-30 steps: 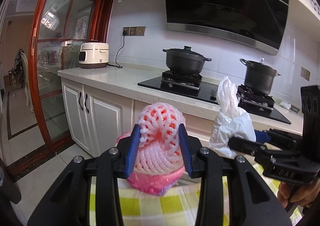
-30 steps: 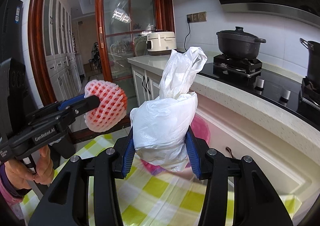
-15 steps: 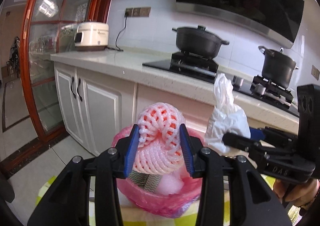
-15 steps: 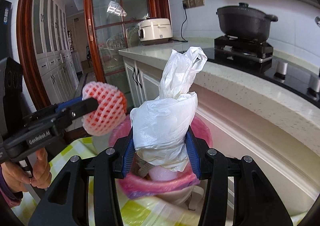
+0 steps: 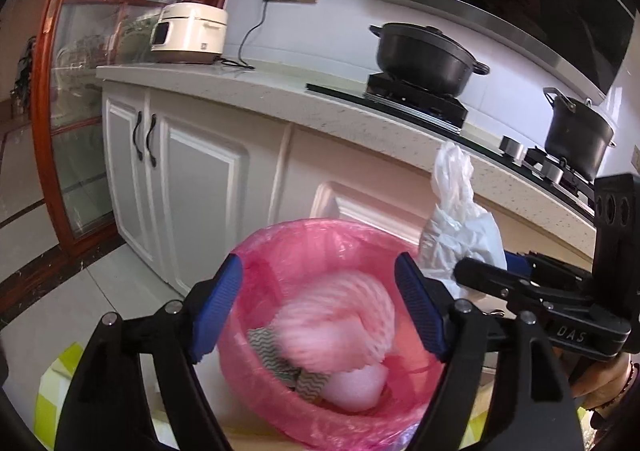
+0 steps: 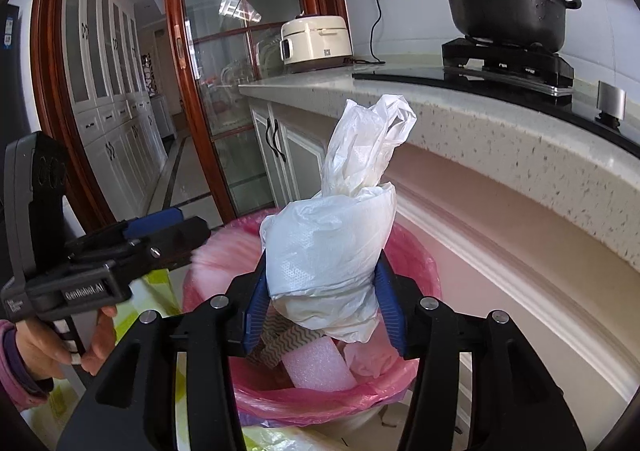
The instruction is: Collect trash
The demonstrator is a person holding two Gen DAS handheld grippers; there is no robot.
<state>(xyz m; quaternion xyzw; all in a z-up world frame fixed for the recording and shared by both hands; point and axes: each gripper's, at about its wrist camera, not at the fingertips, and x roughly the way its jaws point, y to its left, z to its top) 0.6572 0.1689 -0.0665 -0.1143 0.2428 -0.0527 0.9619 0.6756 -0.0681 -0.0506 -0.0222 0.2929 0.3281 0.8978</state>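
A bin lined with a pink bag (image 5: 280,247) stands below both grippers, in front of the kitchen cabinets. My left gripper (image 5: 318,267) hangs over it, its jaws opening wide. The pink foam fruit net (image 5: 340,315), blurred, lies free between and below them inside the bin, on grey zigzag scraps and white foam. My right gripper (image 6: 322,267) holds the crumpled white plastic bag (image 6: 328,247) upright over the bin's rim (image 6: 416,251). Its jaws are opening, with the pads still against the bag.
A stone counter (image 6: 500,139) with black pots (image 5: 424,55) on a hob and a cream rice cooker (image 5: 188,31) runs close behind the bin. White cabinet doors (image 5: 200,187) and a red-framed glass door (image 6: 224,91) stand to the left. A yellow check cloth (image 5: 52,391) lies under the grippers.
Both grippers came down over the pink bin. The left jaws spread apart and the foam net dropped out of them into the bin. The white bag stays in the right gripper.
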